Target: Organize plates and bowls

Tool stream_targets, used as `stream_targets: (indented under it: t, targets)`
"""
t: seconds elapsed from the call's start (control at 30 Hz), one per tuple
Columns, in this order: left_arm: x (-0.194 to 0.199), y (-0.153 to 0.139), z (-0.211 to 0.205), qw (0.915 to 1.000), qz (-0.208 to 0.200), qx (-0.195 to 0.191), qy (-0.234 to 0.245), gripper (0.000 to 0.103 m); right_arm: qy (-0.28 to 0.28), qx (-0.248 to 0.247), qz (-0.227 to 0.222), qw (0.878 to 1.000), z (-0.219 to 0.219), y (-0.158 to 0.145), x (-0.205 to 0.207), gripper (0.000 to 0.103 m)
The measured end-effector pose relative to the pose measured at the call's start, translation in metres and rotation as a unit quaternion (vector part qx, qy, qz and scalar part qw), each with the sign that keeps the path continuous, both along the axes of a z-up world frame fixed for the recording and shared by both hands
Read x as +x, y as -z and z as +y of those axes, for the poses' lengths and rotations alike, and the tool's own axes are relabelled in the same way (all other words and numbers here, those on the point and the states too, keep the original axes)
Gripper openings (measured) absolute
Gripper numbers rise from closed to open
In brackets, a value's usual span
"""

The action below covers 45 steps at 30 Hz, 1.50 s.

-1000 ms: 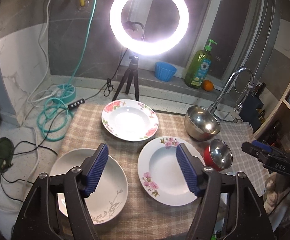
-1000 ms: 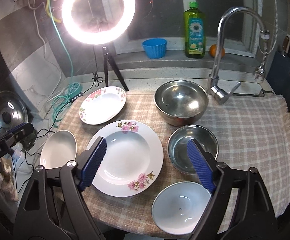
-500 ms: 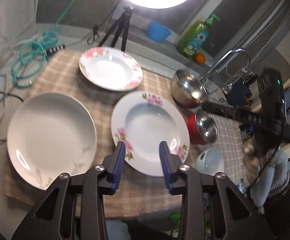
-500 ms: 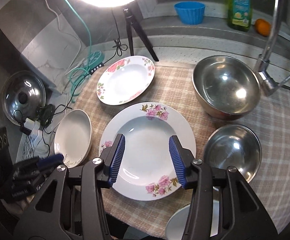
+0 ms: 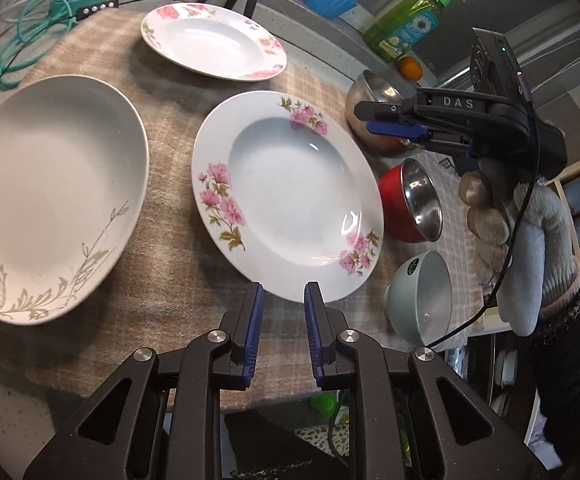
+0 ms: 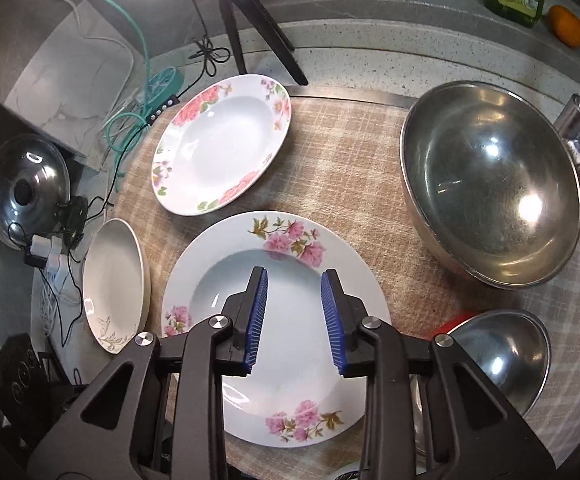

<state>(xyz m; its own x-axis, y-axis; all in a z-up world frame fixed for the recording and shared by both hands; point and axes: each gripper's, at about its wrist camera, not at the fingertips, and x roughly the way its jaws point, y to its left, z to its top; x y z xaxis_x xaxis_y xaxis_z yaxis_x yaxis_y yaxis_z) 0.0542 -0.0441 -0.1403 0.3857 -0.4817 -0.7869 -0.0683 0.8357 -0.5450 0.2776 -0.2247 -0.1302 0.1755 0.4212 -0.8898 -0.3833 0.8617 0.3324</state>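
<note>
Plates and bowls all single on the checked cloth (image 5: 162,132), nothing stacked yet. Far left: plain white plate with a grey leaf sprig (image 5: 50,192), empty. Behind, toward the tripod: white deep plate with red-pink roses on the rim (image 5: 214,40), empty. Centre: white deep plate with pink blossom sprays (image 5: 286,196), empty, lying flat. Left gripper (image 5: 282,300) low at this plate's near rim, plate directly ahead of the tips; jaws narrow and closing, nothing between them, rim just beyond. Right gripper (image 6: 293,292) hangs over the same plate's well, angled down; jaws narrow and closing on air. My guess: left is better placed for the rim. Right side: large steel bowl (image 6: 490,184), small red-sided steel bowl (image 5: 414,200), pale bowl (image 5: 422,296), all empty, apart.
</note>
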Motion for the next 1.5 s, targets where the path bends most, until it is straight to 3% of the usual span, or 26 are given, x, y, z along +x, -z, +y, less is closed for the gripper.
stream_targets:
  t: [0.2,0.73,1.5]
  targets:
    - [0.002,0.014,0.002,0.9999,0.011,-0.006,-0.012,0.018,0.017,0.006,0.025,1.0,-0.005,0.014,0.011,0.028]
    - [0.011,0.026,0.004,0.9994,0.031,-0.007,-0.015,0.018,0.034,-0.024,0.019,0.999,-0.011,0.023,0.021,0.029]
    - [0.019,0.034,0.008,0.9983,0.044,-0.016,-0.034,0.013,0.042,-0.009,0.049,0.998,-0.015,0.045,0.032,0.029]
